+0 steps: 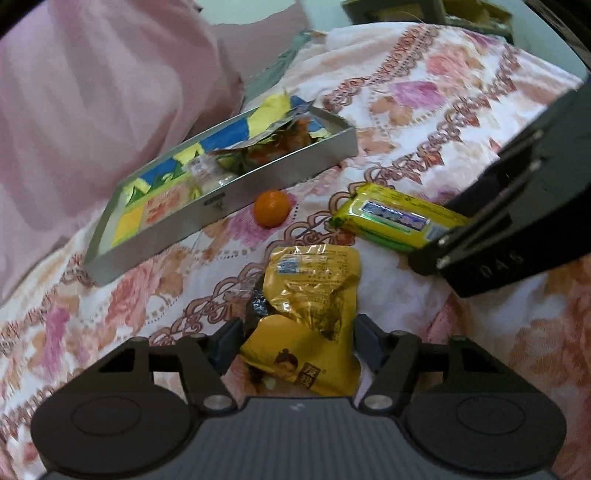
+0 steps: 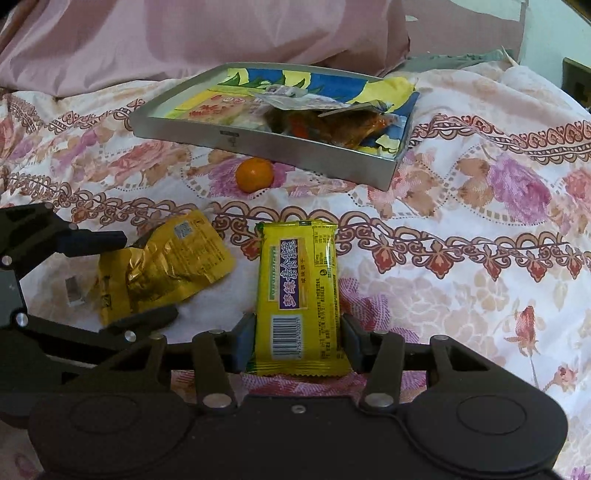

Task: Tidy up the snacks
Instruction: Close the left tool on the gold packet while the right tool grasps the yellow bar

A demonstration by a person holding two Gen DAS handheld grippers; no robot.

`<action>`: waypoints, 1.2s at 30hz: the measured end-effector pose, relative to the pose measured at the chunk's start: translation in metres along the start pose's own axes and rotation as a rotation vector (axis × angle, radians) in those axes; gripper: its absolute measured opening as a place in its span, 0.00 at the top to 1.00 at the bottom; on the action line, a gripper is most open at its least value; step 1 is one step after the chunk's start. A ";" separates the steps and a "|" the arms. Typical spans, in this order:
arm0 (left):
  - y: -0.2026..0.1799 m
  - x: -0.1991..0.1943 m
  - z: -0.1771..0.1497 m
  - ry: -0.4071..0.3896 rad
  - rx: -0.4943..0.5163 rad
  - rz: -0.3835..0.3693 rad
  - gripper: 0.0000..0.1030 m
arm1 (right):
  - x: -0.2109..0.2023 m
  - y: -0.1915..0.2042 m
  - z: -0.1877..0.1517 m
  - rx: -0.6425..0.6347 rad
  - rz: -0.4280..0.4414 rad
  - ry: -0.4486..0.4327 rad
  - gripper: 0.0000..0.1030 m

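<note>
A metal tray (image 1: pixel 280 168) (image 2: pixel 303 151) lies on the flowered bedspread and holds several snack packets. A small orange (image 1: pixel 271 208) (image 2: pixel 255 174) lies beside its near wall. My left gripper (image 1: pixel 299 341) is open, its fingers on either side of a crumpled golden-yellow snack pouch (image 1: pixel 314 291) (image 2: pixel 162 273). My right gripper (image 2: pixel 297 341) is open, its fingers on either side of a yellow biscuit packet (image 2: pixel 301 291) (image 1: pixel 395 221) that lies flat on the bed. Each gripper also shows in the other's view, the right one (image 1: pixel 439 258) and the left one (image 2: pixel 144 277).
A pink pillow (image 1: pixel 92 110) (image 2: pixel 221 33) lies behind the tray. The flowered bedspread (image 2: pixel 461 277) stretches to the right. A dark frame and boxes (image 1: pixel 424 13) stand by the wall at the far edge of the bed.
</note>
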State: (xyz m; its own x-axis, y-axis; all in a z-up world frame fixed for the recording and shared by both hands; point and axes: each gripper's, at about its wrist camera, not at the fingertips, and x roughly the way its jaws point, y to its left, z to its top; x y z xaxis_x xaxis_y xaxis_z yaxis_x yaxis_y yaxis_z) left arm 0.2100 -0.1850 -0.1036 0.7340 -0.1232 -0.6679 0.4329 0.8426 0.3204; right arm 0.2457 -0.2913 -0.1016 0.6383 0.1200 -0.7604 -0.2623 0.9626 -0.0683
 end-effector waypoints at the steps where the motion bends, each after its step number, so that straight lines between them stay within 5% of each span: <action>1: 0.000 -0.001 0.000 0.000 0.003 -0.001 0.35 | 0.000 0.000 0.000 -0.001 0.000 0.000 0.50; 12: 0.009 -0.017 -0.009 -0.015 -0.079 0.032 0.39 | -0.002 0.019 0.000 -0.054 0.022 -0.026 0.51; 20: 0.037 -0.030 -0.010 -0.056 -0.233 0.066 0.39 | -0.004 0.032 -0.001 -0.089 -0.005 -0.073 0.51; 36: 0.079 -0.041 0.026 -0.196 -0.316 0.147 0.40 | -0.033 0.033 0.010 -0.073 -0.078 -0.361 0.51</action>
State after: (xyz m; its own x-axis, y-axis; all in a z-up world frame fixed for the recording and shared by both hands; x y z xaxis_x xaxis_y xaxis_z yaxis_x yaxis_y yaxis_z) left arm 0.2276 -0.1271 -0.0336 0.8755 -0.0615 -0.4793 0.1562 0.9746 0.1603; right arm 0.2228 -0.2613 -0.0725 0.8687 0.1377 -0.4757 -0.2459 0.9537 -0.1730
